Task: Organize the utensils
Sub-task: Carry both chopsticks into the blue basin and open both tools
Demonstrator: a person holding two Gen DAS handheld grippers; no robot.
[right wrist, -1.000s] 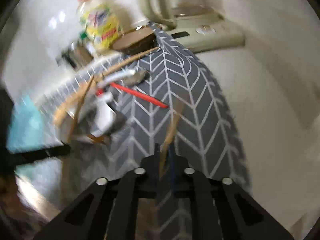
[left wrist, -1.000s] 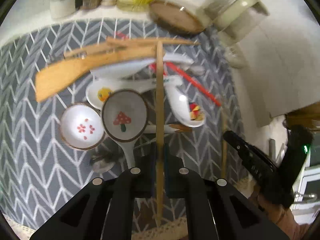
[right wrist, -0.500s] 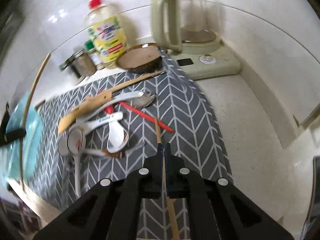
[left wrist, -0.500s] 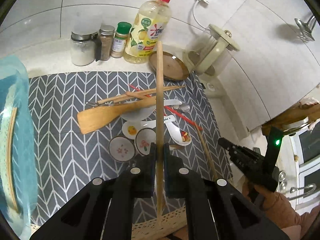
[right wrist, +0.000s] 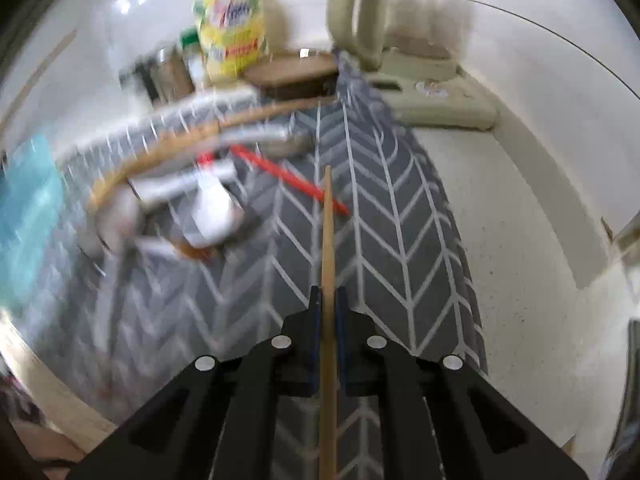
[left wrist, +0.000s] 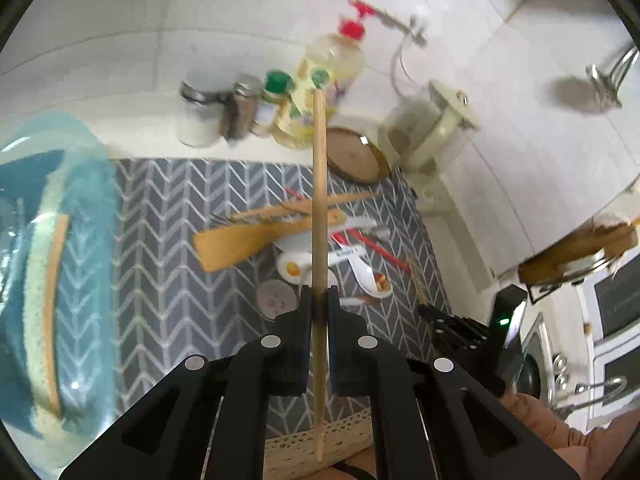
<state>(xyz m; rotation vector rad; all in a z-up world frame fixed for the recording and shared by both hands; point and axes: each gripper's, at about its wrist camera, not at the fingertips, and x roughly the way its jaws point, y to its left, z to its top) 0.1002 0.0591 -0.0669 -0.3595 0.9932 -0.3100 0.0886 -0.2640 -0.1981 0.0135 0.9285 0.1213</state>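
1. The left gripper [left wrist: 319, 312] was clamped on a long pale wooden chopstick [left wrist: 319, 200]; the right gripper [right wrist: 328, 300] was clamped on a second wooden chopstick [right wrist: 327, 248]; both were held off the grey herringbone mat [left wrist: 168, 248] on the tabletop.
2. As I judged it, the step in hand was carrying each stick to the translucent blue tray [left wrist: 80, 216] at the left, where one thin wooden stick [left wrist: 52, 300] already lay; doing it well meant keeping the grip firm, lining the stick up with that one, and lowering it flat before letting go, since a slim round stick rolls easily.
3. In the left wrist view, the chopstick ran straight up between the jaws, most of its length ahead of them and a shorter tail behind; the right one sat likewise, centred in the jaws.
4. The heap left on the mat — a flat wooden spatula [left wrist: 240, 240], white ceramic spoons [left wrist: 360, 268], a red chopstick [right wrist: 288, 180] — lay well below and ahead; the right view was too blurred to say more.
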